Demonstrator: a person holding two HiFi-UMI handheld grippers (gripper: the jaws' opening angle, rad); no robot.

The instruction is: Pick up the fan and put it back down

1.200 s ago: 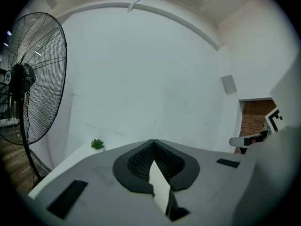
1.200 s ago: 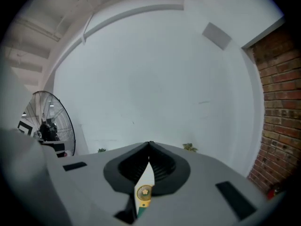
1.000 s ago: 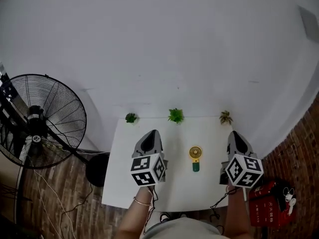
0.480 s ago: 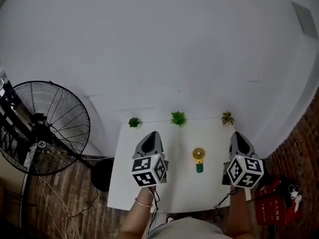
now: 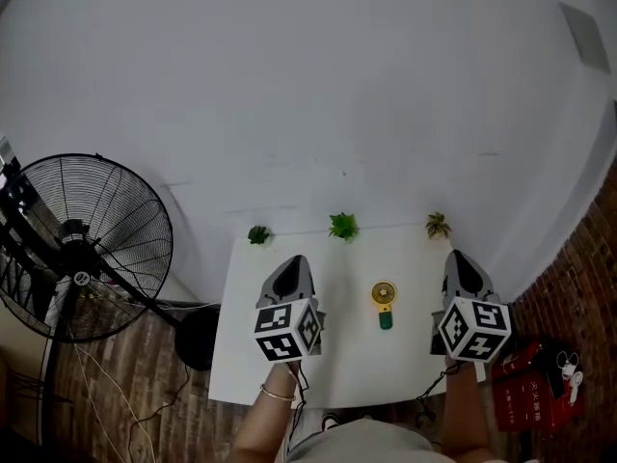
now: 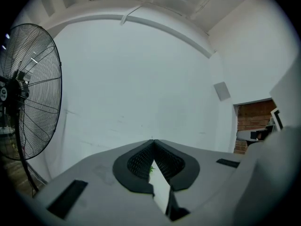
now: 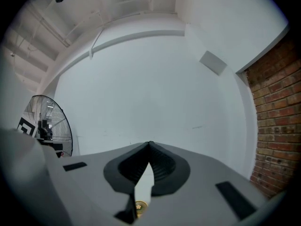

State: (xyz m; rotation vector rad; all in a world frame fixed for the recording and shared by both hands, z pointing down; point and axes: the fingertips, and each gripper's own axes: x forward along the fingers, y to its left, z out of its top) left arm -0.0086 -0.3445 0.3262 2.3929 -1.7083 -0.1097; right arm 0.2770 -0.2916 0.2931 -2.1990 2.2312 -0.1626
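hovering over the table's [image 5: 347, 367] near edge, the left gripper [image 5: 290, 264] and right gripper [image 5: 457, 258] each have jaws pressed together on nothing, placed as they were half a second ago. between them, mid-table, the fan [image 5: 384, 298] lies flat, unmoved. three plants [image 5: 342, 226] line the table's far edge. a floor fan [image 5: 87, 249] stands left of the table.

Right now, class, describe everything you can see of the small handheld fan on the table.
The handheld fan is small, with a round yellow head and a short green handle, seemingly plastic. It lies flat on the white table, head toward the wall, handle toward the person, between the left gripper and right gripper. Only the table touches it.
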